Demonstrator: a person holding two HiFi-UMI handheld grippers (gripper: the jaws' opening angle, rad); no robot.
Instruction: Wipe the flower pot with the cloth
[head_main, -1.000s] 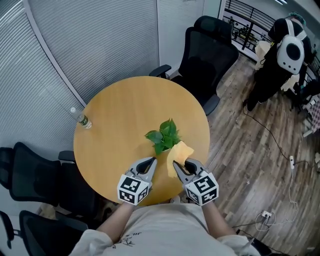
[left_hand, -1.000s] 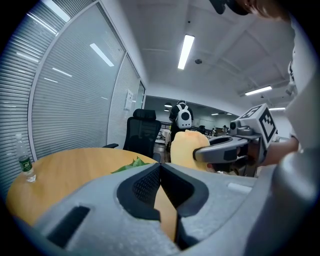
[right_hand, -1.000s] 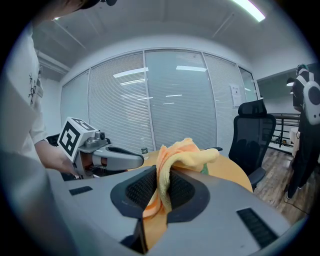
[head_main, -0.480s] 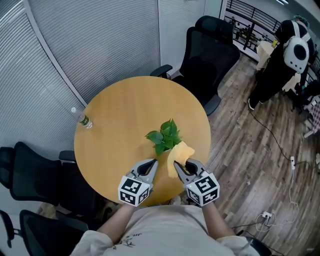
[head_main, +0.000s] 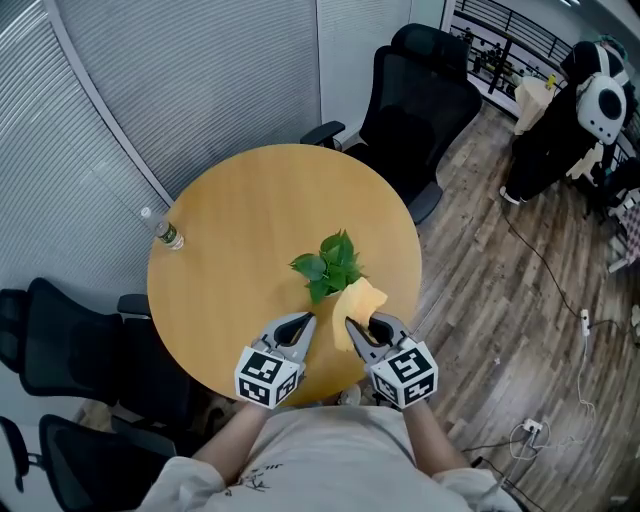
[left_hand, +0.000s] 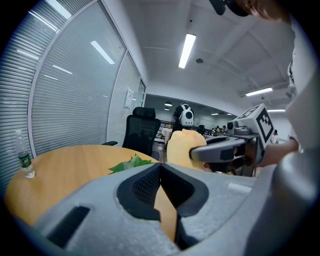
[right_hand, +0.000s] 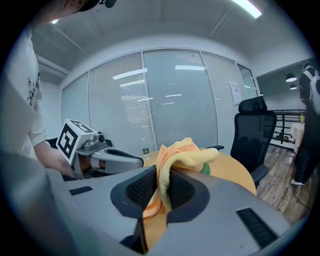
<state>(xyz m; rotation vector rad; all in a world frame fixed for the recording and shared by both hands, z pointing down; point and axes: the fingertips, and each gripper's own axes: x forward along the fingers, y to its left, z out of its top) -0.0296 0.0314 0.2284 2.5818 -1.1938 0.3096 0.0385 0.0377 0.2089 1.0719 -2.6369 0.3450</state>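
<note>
Your left tool (head_main: 303, 321) and your right tool (head_main: 352, 326) hang over the near edge of the round tabletop (head_main: 240, 200). They are side by side, near each other but not touching.

The left tool has its jaws pressed together, with nothing between them. The right tool pinches the yellow cloth (head_main: 363, 300). The cloth sticks up out of the jaws and flops over in a soft lump.

Just past the cloth is the green plant (head_main: 329, 265). It sits on the tabletop a bit right of the middle, closer to the right edge than to the left edge. The far end of the cloth is right beside the leaves. The flower pot is hidden under the leaves, so you cannot tell if the cloth touches it.

Well away, at the left edge of the tabletop, a small clear bottle (head_main: 163, 234) stands upright.

Black chairs (head_main: 425, 95) stand around the tabletop, some past the far right edge and some by the left edge.
</note>
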